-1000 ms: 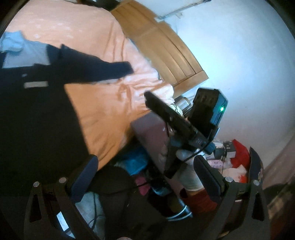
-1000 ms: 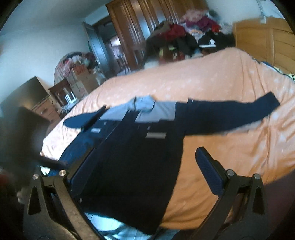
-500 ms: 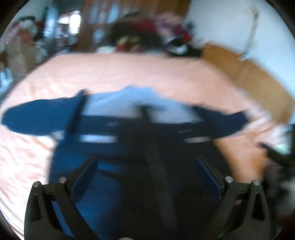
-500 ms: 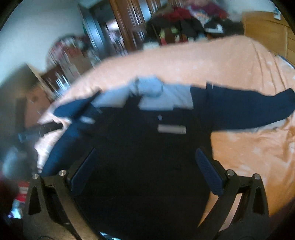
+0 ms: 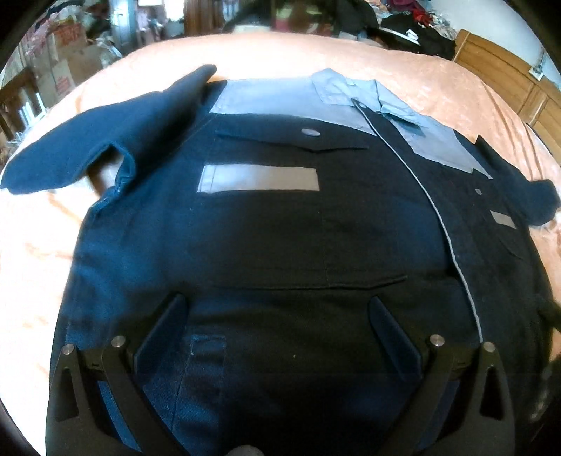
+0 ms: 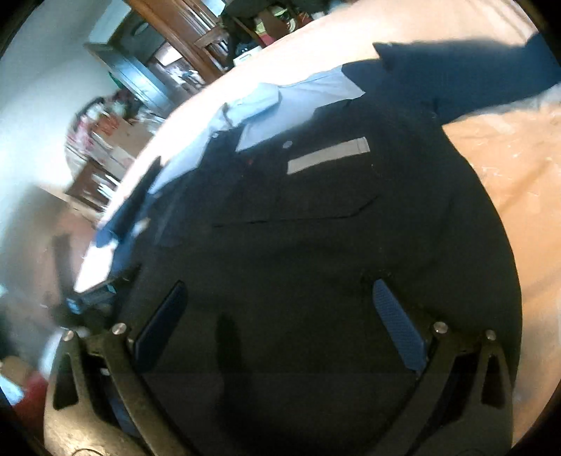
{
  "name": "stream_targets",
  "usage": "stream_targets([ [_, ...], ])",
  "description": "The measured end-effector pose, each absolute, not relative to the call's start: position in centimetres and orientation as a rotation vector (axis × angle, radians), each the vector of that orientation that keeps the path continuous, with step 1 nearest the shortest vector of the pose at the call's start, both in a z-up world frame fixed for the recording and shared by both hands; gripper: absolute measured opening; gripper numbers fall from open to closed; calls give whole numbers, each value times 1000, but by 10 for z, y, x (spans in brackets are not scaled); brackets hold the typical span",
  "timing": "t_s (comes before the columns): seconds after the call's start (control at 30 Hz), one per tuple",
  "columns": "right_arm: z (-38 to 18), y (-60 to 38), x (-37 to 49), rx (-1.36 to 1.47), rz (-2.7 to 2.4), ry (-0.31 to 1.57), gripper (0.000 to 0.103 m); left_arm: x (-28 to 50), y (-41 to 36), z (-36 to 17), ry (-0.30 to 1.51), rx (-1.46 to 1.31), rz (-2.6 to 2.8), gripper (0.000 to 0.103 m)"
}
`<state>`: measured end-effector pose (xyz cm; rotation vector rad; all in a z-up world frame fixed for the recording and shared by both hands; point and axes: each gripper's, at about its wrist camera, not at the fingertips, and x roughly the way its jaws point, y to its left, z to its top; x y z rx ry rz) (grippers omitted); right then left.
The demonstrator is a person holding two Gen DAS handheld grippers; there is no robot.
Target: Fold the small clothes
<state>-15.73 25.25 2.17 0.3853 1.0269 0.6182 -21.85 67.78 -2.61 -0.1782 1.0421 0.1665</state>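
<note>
A navy work jacket (image 5: 280, 228) with a light grey-blue yoke and collar (image 5: 354, 91) and grey reflective strips lies front up and spread flat on an orange bedspread (image 5: 31, 245). Its sleeves stretch out to either side; one sleeve (image 5: 105, 140) lies at the upper left. My left gripper (image 5: 278, 315) hovers open close above the jacket's lower front, nothing between its fingers. In the right wrist view the same jacket (image 6: 333, 228) fills the frame, tilted. My right gripper (image 6: 280, 301) is open over its lower part, near the hem side.
Bare bedspread (image 6: 519, 168) lies to the jacket's right. A wooden headboard (image 5: 508, 70) stands at the far right, a pile of clothes (image 5: 403, 21) beyond the bed. Cardboard boxes (image 5: 63, 70) and dark wooden furniture (image 6: 164, 52) stand at the left.
The left gripper swung from the cluttered bedside to face the jacket and closed in on it. The right gripper also came closer and tilted. Both stayed open.
</note>
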Motion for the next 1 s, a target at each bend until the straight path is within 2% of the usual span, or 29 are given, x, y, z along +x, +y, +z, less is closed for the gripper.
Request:
stream_targets([
  [0.13, 43, 224, -141, 436, 643, 1078, 103, -218, 679, -23, 1035, -183, 162, 103],
  [0.23, 69, 184, -110, 454, 638, 1010, 103, -220, 676, -24, 1029, -169, 167, 103],
  [0.37, 110, 83, -47, 433, 480, 871, 100, -220, 675, -25, 1022, -161, 170, 103],
  [0.43, 118, 12, -14, 512, 355, 831, 91, -220, 675, -26, 1018, -156, 173, 103],
  [0.47, 118, -21, 0, 579, 313, 818, 77, -219, 675, -26, 1016, -154, 174, 103],
  [0.5, 113, -60, 12, 665, 266, 801, 59, -219, 675, -27, 1015, -153, 175, 103],
  [0.57, 97, -115, 28, 794, 184, 808, 47, -217, 675, -27, 1014, -149, 177, 103],
  [0.7, 70, -153, 43, 849, 112, 875, 45, -216, 675, -29, 1015, -146, 184, 103],
  [1.0, 52, -155, 49, 736, 48, 938, 45, -216, 674, -30, 1015, -141, 187, 103],
])
